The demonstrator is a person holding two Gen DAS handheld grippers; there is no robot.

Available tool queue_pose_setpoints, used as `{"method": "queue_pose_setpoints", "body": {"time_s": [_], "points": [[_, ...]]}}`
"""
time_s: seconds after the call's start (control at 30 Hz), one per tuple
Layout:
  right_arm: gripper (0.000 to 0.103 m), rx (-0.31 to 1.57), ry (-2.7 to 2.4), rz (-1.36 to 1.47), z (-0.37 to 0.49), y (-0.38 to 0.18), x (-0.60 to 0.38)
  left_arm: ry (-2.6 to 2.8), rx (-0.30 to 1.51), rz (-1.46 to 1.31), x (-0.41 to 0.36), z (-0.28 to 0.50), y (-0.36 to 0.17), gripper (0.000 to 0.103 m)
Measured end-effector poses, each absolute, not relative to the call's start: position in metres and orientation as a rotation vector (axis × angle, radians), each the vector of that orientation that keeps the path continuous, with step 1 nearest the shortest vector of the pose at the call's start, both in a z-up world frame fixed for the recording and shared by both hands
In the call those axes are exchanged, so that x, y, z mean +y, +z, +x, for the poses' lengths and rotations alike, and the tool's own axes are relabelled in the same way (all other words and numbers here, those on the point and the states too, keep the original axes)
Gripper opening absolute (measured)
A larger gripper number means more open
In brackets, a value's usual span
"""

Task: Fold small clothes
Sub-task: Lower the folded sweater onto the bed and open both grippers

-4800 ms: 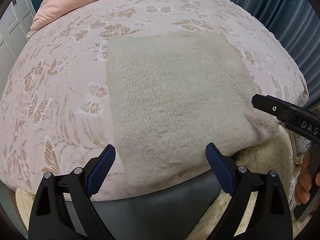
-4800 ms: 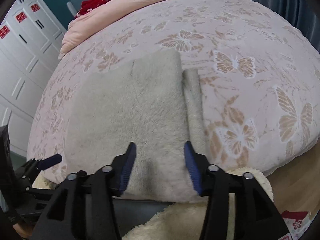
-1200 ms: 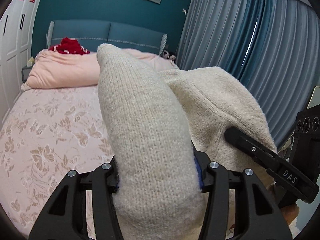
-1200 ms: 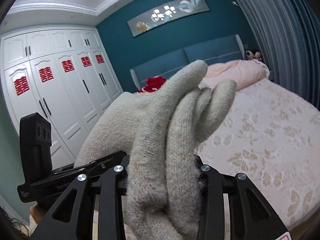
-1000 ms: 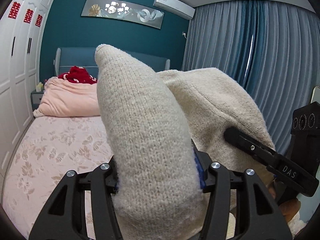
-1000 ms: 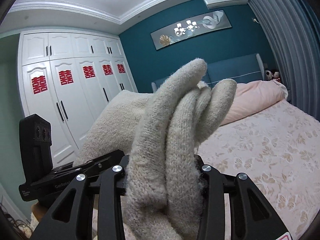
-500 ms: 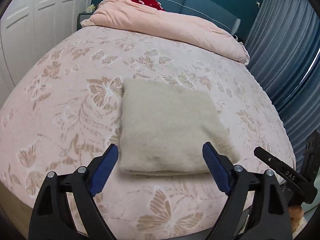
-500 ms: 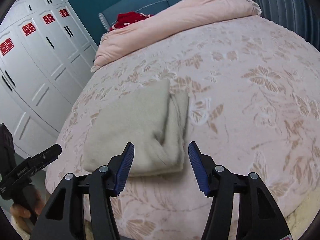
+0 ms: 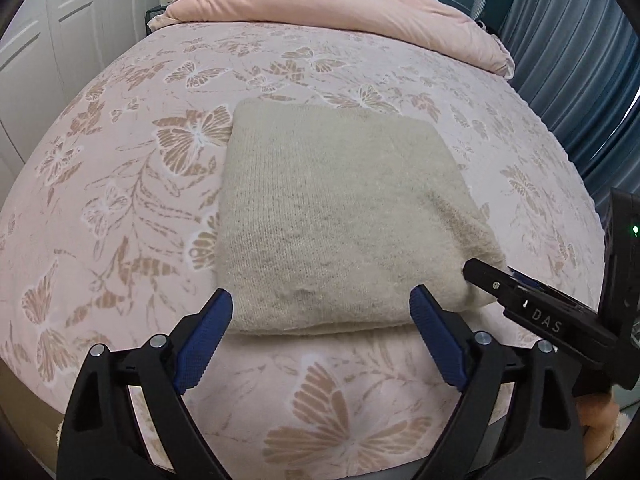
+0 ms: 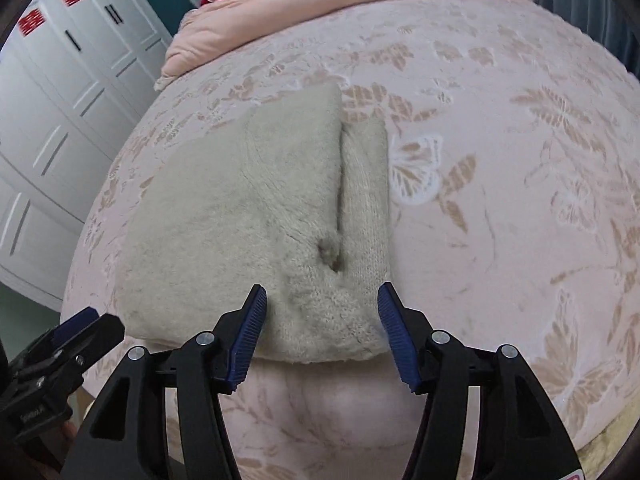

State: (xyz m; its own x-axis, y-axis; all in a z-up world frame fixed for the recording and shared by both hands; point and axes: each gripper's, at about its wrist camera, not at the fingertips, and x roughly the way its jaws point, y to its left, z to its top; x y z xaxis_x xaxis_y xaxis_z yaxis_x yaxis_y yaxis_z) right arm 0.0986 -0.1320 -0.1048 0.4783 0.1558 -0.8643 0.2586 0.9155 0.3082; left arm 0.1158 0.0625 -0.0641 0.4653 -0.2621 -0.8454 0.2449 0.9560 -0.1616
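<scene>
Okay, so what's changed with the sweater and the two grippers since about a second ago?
A second ago both grippers held the beige sweater bunched up in the air. Now it lies folded flat on the butterfly bedspread, let go: the left gripper and right gripper are open at its near edge. The pink duvet is unchanged.

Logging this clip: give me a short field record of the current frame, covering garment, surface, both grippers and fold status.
garment: beige knit sweater, folded into a compact rectangle, lying flat
surface: pink butterfly-print bedspread
left gripper: open, empty, at the sweater's near edge
right gripper: open, empty, at the sweater's near right corner
fold detail: a narrower folded layer shows along the sweater's right side in the right wrist view
background: pink duvet bunched at the head of the bed
fold status: appears folded; neither gripper holds it
</scene>
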Motion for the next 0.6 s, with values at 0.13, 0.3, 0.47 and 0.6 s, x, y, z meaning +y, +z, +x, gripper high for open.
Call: {"method": "queue_pose_setpoints", "body": {"time_s": [0.13,0.3,0.47,0.6], "points": [[0.030,1.090,-0.071,0.426,0.107,-0.112,-0.132,-0.300,1.079,-0.001,0.061,0.118,-0.078,0.090],[0.013,1.032,0.011,0.484,0.104,-0.083,-0.135,-0.298,1.108,-0.009,0.061,0.118,-0.085,0.090],[0.023,1.102,-0.032,0.339,0.106,-0.102,-0.130,-0.288,1.121,-0.009,0.060,0.117,-0.092,0.092],[0.032,1.087,-0.040,0.381,0.092,-0.111,-0.136,-0.291,1.127,0.015,0.058,0.110,-0.093,0.092]]}}
